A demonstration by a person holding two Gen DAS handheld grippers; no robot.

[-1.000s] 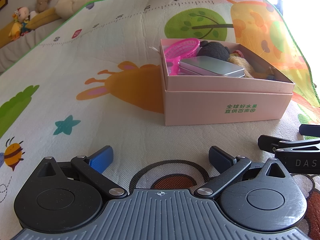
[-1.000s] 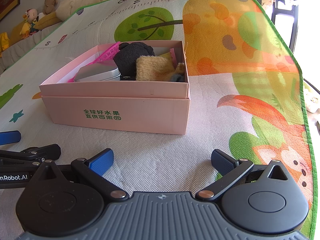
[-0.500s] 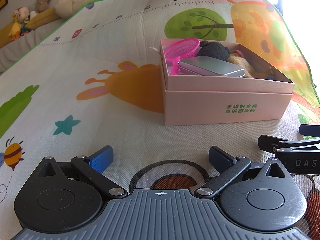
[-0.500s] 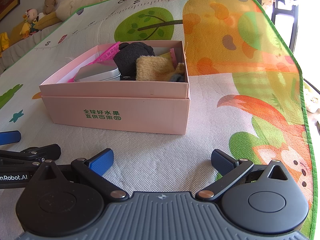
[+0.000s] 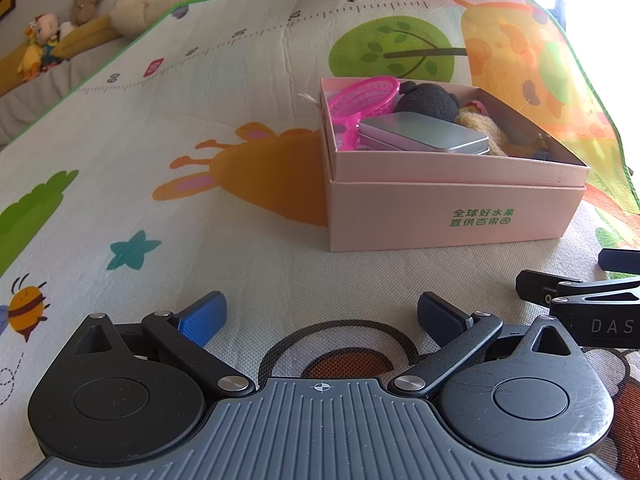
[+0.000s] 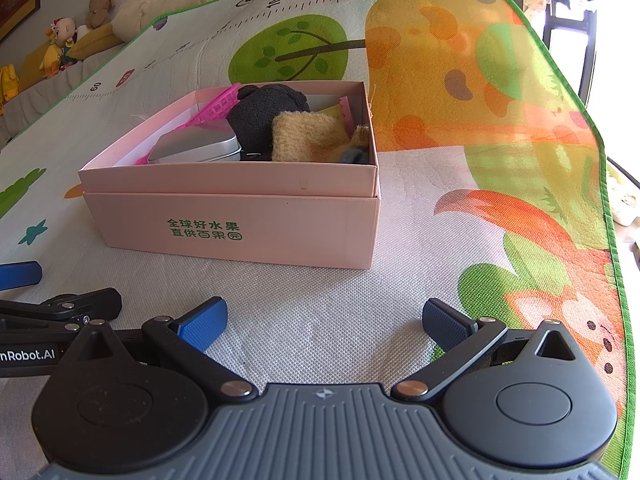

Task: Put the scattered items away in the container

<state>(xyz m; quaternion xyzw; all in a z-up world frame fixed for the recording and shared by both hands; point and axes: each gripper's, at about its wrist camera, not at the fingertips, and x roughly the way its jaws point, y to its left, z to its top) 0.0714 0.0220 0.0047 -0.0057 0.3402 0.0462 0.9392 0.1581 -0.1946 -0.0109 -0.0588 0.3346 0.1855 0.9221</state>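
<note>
A pink cardboard box (image 5: 452, 212) (image 6: 240, 224) with green print stands on the play mat. It holds a pink toy racket (image 5: 362, 100) (image 6: 218, 108), a silver tin (image 5: 424, 134) (image 6: 196, 148), a black plush (image 5: 428, 98) (image 6: 264, 114) and a tan plush (image 5: 486, 130) (image 6: 310, 136). My left gripper (image 5: 320, 316) is open and empty, low over the mat, in front of the box and to its left. My right gripper (image 6: 322, 322) is open and empty, in front of the box. Each gripper shows at the other view's edge.
The cartoon play mat (image 5: 200, 128) (image 6: 480, 120) covers the floor, with its green border (image 6: 612, 216) at the right. Stuffed toys (image 5: 40, 44) (image 6: 60, 40) and cushions lie along the far left. A bright window (image 6: 600, 0) is at the far right.
</note>
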